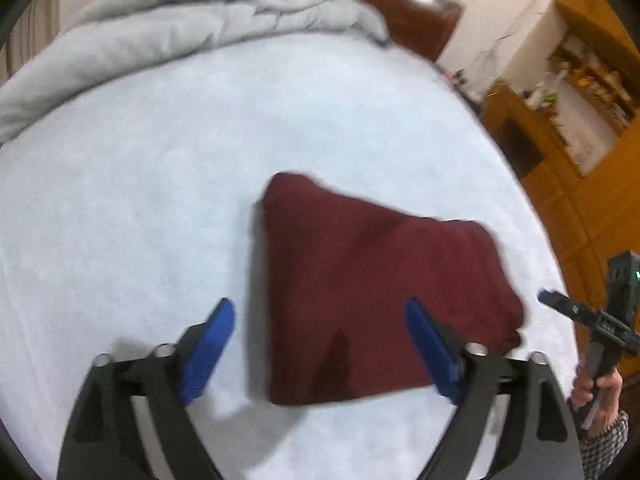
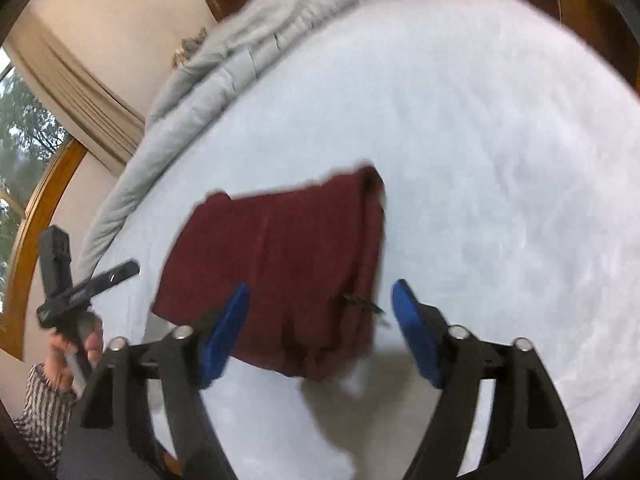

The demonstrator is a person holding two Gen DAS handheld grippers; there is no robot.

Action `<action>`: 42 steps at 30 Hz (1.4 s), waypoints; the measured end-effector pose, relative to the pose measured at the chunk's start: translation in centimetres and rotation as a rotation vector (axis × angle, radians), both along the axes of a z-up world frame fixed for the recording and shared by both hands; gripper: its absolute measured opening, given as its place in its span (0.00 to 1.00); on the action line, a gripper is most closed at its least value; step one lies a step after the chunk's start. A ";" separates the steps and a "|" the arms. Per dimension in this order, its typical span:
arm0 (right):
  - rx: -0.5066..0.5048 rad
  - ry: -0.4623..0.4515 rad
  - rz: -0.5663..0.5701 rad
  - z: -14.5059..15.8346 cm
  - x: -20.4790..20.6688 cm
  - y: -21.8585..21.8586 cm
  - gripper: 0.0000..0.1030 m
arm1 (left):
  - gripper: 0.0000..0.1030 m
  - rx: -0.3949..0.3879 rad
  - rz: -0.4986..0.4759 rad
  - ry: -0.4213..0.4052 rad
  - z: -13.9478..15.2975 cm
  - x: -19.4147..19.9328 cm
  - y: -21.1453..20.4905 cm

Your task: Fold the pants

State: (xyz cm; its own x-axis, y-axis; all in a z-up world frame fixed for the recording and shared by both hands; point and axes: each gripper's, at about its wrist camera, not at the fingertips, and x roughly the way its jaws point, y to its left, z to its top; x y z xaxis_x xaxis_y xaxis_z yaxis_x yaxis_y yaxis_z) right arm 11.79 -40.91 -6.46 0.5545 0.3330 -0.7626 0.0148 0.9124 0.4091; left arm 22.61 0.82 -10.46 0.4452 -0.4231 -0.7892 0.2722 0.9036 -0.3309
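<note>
The dark red pants (image 1: 372, 288) lie folded into a compact stack on the white bed sheet (image 1: 160, 184). My left gripper (image 1: 320, 312) is open and empty, held above the stack's near left edge. My right gripper (image 2: 320, 296) is open and empty above the pants (image 2: 280, 272), near their right folded edge, where a small dark tag sticks out. The right gripper also shows at the right edge of the left wrist view (image 1: 576, 312). The left gripper shows at the left of the right wrist view (image 2: 108, 278).
A grey duvet (image 1: 180, 20) is bunched along the far side of the bed. A dark brown headboard (image 1: 404, 8) stands behind it. Wooden shelves (image 1: 580, 92) stand to the right. A curtain (image 2: 76, 92) and window are at the left.
</note>
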 end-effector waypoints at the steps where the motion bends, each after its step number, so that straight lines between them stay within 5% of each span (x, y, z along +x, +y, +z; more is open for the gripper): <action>1: -0.038 -0.002 -0.014 0.4 0.0 0.8 0.78 | 0.88 0.024 0.004 -0.011 0.3 -0.5 -0.6; 4: -0.144 0.018 -0.017 -0.4 0.0 2.5 0.78 | 0.88 0.076 -0.013 -0.015 -0.5 -1.1 -2.4; 11: -0.115 0.158 -0.070 -6.2 -0.4 1.8 0.77 | 0.88 0.123 0.016 0.093 -4.8 -0.4 -4.9; 18: -0.042 0.197 -0.092 -9.0 -1.0 0.7 0.85 | 0.89 0.094 0.036 0.154 -6.6 -0.3 -4.3; 23: -0.072 0.228 -0.116 -7.3 -1.7 0.8 0.96 | 0.97 0.143 0.055 0.114 -4.8 -1.2 -4.2; 42: -0.225 0.174 -0.150 2.0 -8.7 7.5 0.97 | 0.96 0.236 0.056 -0.017 4.3 -9.6 -3.3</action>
State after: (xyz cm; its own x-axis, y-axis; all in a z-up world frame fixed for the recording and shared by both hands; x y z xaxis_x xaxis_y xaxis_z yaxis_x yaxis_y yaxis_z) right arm 3.09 -33.41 -4.43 0.4398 0.0699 -0.8954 0.2075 0.9621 0.1770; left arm 13.05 -2.43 -6.16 0.4773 -0.2018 -0.8553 0.2231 0.9692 -0.1042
